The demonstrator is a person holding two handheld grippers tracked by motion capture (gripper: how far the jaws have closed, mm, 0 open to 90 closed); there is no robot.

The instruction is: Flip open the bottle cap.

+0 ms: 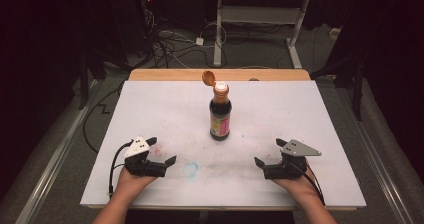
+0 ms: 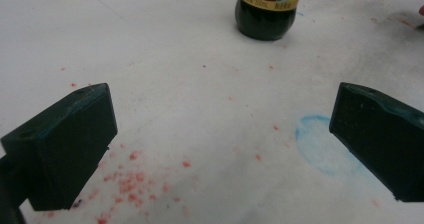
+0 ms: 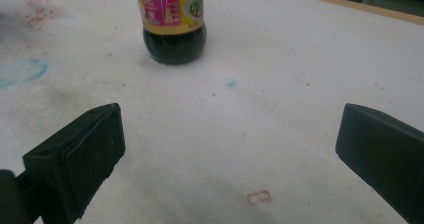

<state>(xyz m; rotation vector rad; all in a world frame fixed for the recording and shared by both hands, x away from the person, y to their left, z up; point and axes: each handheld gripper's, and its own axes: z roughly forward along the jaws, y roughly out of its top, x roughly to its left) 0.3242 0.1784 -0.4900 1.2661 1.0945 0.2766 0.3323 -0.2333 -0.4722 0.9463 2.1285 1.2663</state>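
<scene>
High view: bottle (image 1: 220,115) upright mid-table, cap (image 1: 208,77) flipped open, well ahead of and between left gripper (image 1: 163,151) and right gripper (image 1: 268,153). Both grippers' jaws spread wide, empty.

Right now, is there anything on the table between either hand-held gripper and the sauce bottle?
Nothing visible. The bottle stands upright, alone mid-table, cap flipped open. Only stained white tabletop lies between it and the open left hand-held gripper and open right hand-held gripper.

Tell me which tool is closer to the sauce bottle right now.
Roughly equal; the right tool perhaps slightly nearer. The sauce bottle stands upright mid-table, cap flipped open. The left tool rests toward its near left, the right toward its near right; both open, neither touching it.
</scene>
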